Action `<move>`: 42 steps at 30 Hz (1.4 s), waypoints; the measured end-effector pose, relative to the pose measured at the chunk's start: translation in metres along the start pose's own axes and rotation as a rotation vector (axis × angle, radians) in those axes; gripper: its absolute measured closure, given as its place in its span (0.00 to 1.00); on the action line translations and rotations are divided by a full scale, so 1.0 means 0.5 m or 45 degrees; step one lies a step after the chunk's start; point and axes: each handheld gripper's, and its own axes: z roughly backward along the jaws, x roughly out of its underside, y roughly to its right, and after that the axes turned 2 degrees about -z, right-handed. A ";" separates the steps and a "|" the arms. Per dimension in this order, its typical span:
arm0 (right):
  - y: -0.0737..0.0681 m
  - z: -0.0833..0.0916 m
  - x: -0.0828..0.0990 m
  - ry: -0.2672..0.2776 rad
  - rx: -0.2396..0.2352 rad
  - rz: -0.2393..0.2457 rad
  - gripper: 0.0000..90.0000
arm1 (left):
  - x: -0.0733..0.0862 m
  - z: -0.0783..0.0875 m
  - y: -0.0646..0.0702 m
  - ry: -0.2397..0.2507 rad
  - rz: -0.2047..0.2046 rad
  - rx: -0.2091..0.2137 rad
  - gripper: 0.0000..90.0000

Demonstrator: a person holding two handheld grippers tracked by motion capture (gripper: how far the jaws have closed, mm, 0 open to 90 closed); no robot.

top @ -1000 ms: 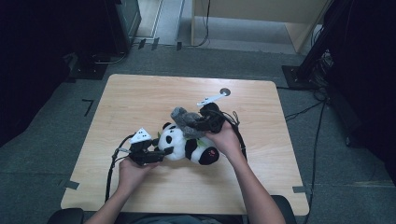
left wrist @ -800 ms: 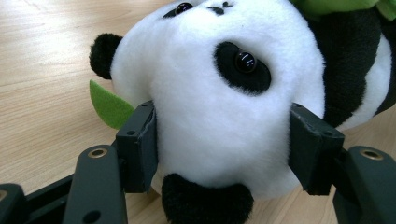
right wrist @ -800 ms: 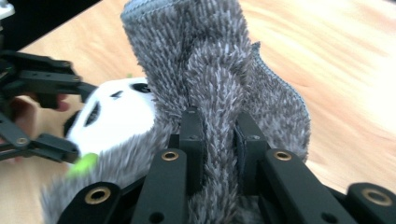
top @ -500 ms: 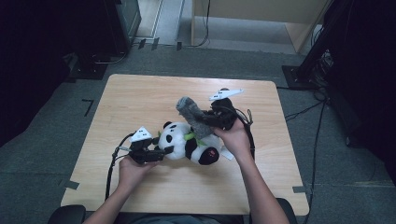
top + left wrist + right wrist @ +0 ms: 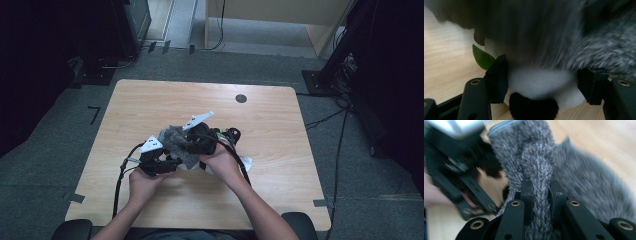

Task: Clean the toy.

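Note:
A panda plush (image 5: 244,163) lies at the middle of the wooden table (image 5: 150,100), mostly under a grey fuzzy cloth (image 5: 175,141). My left gripper (image 5: 172,162) is shut on the panda's white part (image 5: 541,86); a black patch and a green leaf (image 5: 482,59) show beside its pads (image 5: 497,77). The cloth (image 5: 599,47) hangs over the plush just above these jaws. My right gripper (image 5: 186,145) is shut on a fold of the cloth (image 5: 536,157), pinched tight between its two pads (image 5: 527,192). The left gripper (image 5: 461,177) shows blurred close beside it.
A small black round hole (image 5: 241,98) sits in the table's far part. Cables trail from both grippers toward the near edge. Dark stands (image 5: 330,75) and equipment rise from the grey floor around the table.
My right gripper has swung left and toward the person, dragging the grey cloth over the panda, which now lies mostly covered. The left gripper has kept its place on the plush.

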 end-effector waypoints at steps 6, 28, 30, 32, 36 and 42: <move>0.001 0.000 0.009 -0.032 -0.029 -0.010 0.88 | 0.000 -0.002 0.001 -0.029 -0.014 -0.003 0.40; 0.052 0.121 0.075 -0.099 0.059 -0.066 0.90 | -0.003 -0.003 -0.007 -0.036 0.000 0.019 0.41; 0.060 0.128 0.078 -0.091 0.062 -0.084 0.90 | -0.003 -0.003 -0.007 -0.033 -0.002 0.019 0.41; 0.063 0.132 0.079 -0.088 0.069 -0.093 0.90 | -0.003 -0.003 -0.007 -0.034 -0.002 0.021 0.41; 0.070 0.148 0.077 -0.071 0.118 -0.102 0.90 | -0.003 -0.003 -0.008 -0.034 -0.003 0.022 0.41; 0.085 0.180 0.069 0.067 0.140 -0.160 0.90 | -0.005 -0.002 -0.003 -0.035 -0.003 0.018 0.40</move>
